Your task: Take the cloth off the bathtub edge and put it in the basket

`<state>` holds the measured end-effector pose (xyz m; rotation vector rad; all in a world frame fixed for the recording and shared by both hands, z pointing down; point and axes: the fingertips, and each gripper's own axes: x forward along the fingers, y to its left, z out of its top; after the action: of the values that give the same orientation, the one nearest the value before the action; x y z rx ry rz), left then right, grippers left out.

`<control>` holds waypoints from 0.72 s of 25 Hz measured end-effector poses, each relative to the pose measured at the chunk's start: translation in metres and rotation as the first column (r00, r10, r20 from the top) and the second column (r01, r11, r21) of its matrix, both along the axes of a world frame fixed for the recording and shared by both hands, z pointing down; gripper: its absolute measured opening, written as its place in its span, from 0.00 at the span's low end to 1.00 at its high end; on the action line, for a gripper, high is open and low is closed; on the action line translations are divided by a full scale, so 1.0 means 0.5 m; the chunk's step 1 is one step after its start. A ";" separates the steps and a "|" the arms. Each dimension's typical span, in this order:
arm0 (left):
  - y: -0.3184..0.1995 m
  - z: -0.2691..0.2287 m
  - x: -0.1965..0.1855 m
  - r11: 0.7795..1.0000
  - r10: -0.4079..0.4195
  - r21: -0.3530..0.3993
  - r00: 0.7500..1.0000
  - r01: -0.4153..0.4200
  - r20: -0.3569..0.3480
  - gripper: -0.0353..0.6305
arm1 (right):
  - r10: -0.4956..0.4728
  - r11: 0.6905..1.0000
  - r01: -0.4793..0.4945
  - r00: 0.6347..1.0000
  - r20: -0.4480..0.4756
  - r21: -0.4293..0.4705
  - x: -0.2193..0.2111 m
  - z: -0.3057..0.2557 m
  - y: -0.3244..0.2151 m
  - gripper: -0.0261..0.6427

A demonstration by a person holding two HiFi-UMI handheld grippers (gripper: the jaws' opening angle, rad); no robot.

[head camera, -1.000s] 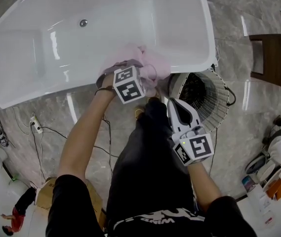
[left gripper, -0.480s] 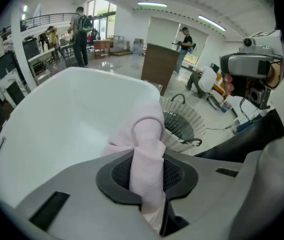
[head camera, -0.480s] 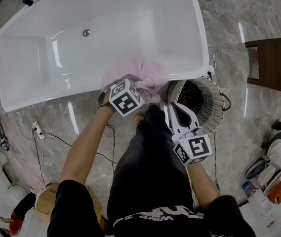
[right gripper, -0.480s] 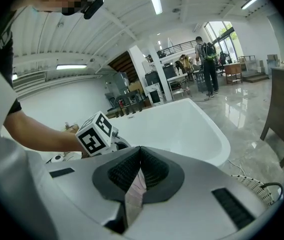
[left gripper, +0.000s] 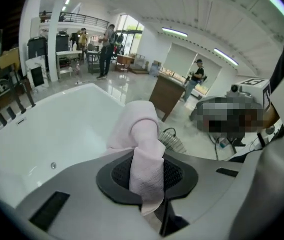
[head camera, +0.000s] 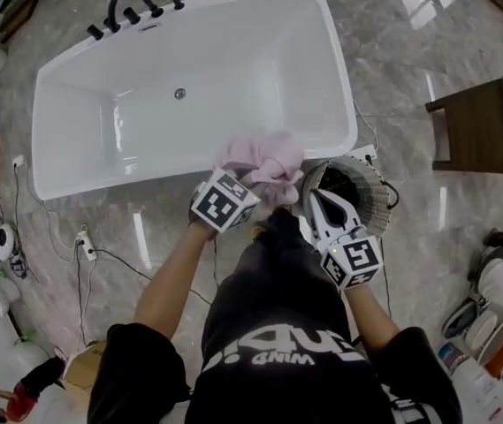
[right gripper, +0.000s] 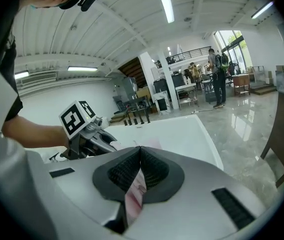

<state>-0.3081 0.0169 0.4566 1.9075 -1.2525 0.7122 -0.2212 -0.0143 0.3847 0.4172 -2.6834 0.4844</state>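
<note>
Pink cloth (left gripper: pixel 144 154) is pinched between the dark pads of the left gripper (left gripper: pixel 146 176). Its long axis runs up along the jaw slit: a rolled fold rises above the pads and one corner hangs below them. From the head view the cloth (head camera: pixel 264 159) is a bunched mass at the tip of the left gripper (head camera: pixel 249 184), over the near rim of the white bathtub (head camera: pixel 233 60) and just beside the wire basket (head camera: pixel 362 193); whether it touches the rim is hard to tell. The right gripper (head camera: pixel 317 197) points at the basket with its jaws pressed together. A pink sliver shows in the slit of the right gripper (right gripper: pixel 139 171), probably the cloth beyond it. Black taps (head camera: pixel 136 3) stand at the tub's far end. Glossy grey marble floor (head camera: pixel 410 104) surrounds it, with a dark wooden table (head camera: pixel 481 122) to the right.
</note>
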 end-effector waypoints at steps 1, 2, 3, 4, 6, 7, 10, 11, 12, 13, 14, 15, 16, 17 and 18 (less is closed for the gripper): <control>0.008 -0.032 0.007 1.000 -0.018 0.010 1.000 0.018 -0.014 0.17 | -0.004 1.000 0.004 1.000 0.007 0.010 0.004 -0.025 0.003 0.06; 0.018 -0.061 0.017 0.999 -0.032 0.019 0.999 0.033 -0.025 0.17 | -0.007 1.000 0.007 1.000 0.014 0.021 0.008 -0.049 0.006 0.06; 0.028 -0.088 0.027 0.999 -0.044 0.029 0.998 0.045 -0.035 0.17 | -0.010 0.999 0.009 1.000 0.021 0.032 0.012 -0.071 0.010 0.06; 0.039 -0.113 0.039 0.998 -0.055 0.037 0.998 0.056 -0.044 0.17 | -0.011 0.999 0.010 1.000 0.029 0.041 0.016 -0.092 0.015 0.06; 0.065 -0.155 0.061 0.995 -0.076 0.053 0.995 0.079 -0.063 0.17 | -0.013 0.998 0.010 0.999 0.048 0.055 0.024 -0.129 0.027 0.06; 0.080 -0.172 0.071 0.994 -0.087 0.061 0.994 0.091 -0.073 0.17 | -0.014 0.998 0.011 0.998 0.058 0.061 0.028 -0.144 0.035 0.06; 0.124 -0.213 0.095 0.988 -0.122 0.084 0.987 0.131 -0.104 0.17 | -0.032 0.997 0.027 0.996 0.082 0.071 0.034 -0.172 0.069 0.06; 0.136 -0.224 0.098 0.985 -0.135 0.094 0.984 0.146 -0.112 0.17 | -0.044 0.996 0.038 0.995 0.088 0.078 0.033 -0.179 0.081 0.06; 0.147 -0.235 0.100 0.981 -0.149 0.104 0.982 0.161 -0.119 0.17 | -0.056 0.995 0.048 0.994 0.092 0.087 0.032 -0.185 0.093 0.06; 0.157 -0.244 0.100 0.978 -0.161 0.114 0.979 0.176 -0.126 0.17 | -0.063 0.994 0.054 0.994 0.094 0.098 0.032 -0.191 0.104 0.06; 0.168 -0.252 0.101 0.974 -0.172 0.122 0.976 0.189 -0.133 0.17 | -0.066 0.992 0.056 0.993 0.094 0.109 0.033 -0.196 0.112 0.06; 0.178 -0.258 0.102 0.971 -0.181 0.129 0.973 0.199 -0.140 0.17 | -0.064 0.992 0.053 0.994 0.092 0.118 0.036 -0.200 0.119 0.06; 0.187 -0.264 0.105 0.969 -0.188 0.134 0.971 0.208 -0.146 0.17 | -0.059 0.991 0.048 0.994 0.089 0.123 0.041 -0.203 0.123 0.06; 0.195 -0.269 0.108 0.967 -0.194 0.138 0.969 0.215 -0.154 0.17 | -0.053 0.991 0.042 0.995 0.085 0.126 0.046 -0.206 0.125 0.06; 0.201 -0.273 0.114 0.965 -0.198 0.141 0.967 0.221 -0.162 0.17 | -0.048 0.991 0.037 0.995 0.082 0.128 0.052 -0.208 0.126 0.06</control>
<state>-0.2511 0.1173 0.3201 1.8779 -1.4255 0.3643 -0.1953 0.0490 0.2807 0.3823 -2.8091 0.3276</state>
